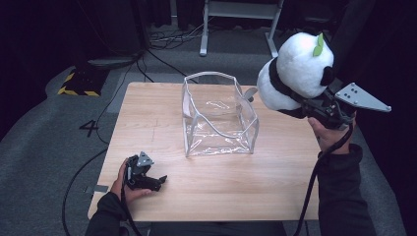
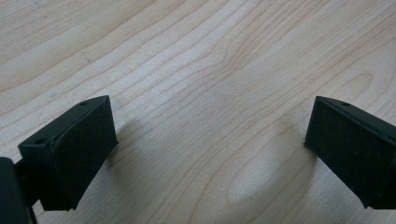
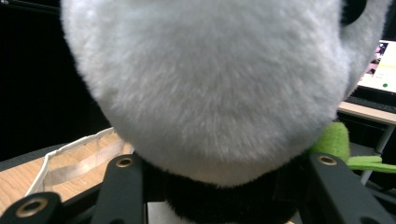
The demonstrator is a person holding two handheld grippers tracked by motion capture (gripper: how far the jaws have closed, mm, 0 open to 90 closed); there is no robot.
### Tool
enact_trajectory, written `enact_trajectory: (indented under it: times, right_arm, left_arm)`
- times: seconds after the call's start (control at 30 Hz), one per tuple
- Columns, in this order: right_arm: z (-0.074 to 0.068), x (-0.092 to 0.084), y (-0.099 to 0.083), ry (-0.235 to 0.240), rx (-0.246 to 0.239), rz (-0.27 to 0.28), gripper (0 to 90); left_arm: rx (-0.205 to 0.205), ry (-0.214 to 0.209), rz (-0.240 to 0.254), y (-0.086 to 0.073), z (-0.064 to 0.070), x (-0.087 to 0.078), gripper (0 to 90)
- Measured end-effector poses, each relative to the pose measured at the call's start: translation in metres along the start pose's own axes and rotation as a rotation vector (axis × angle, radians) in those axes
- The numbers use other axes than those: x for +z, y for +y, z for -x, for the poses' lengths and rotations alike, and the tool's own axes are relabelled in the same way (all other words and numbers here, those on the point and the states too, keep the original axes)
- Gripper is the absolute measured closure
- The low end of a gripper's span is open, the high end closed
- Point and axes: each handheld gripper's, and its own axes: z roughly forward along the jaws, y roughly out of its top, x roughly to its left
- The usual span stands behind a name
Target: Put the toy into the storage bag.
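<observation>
R gripper point(image 1: 306, 109): clamped on panda plush point(image 1: 297, 73), held up in air, off table's far R corner.
L gripper point(image 1: 160, 180): jaws wide, nothing btwn, resting on table point(image 1: 275, 172).
Clear bag point(image 1: 219, 115): open top, empty, down-left of R gripper.
Done: plush picked up.
Left: carry over bag, drop in, I'd judge.
</observation>
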Motion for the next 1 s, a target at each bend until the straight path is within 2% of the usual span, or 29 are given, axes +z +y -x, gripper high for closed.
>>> enact_trajectory:
  times: [0.37,0.6,1.0]
  right_arm:
    - [-0.017,0.022,0.005,0.040,0.016,0.013,51.5]
    - [-0.032,0.037,0.008,0.070,0.005,0.000,51.5]
    - [-0.048,0.053,0.010,0.105,-0.006,-0.017,51.5]
  left_arm:
    - [0.000,0.000,0.001,0.000,0.000,0.000,2.0]
    - [0.002,-0.003,-0.003,0.000,0.000,0.000,2.0]
    - [0.001,-0.002,-0.003,0.000,0.000,0.000,2.0]
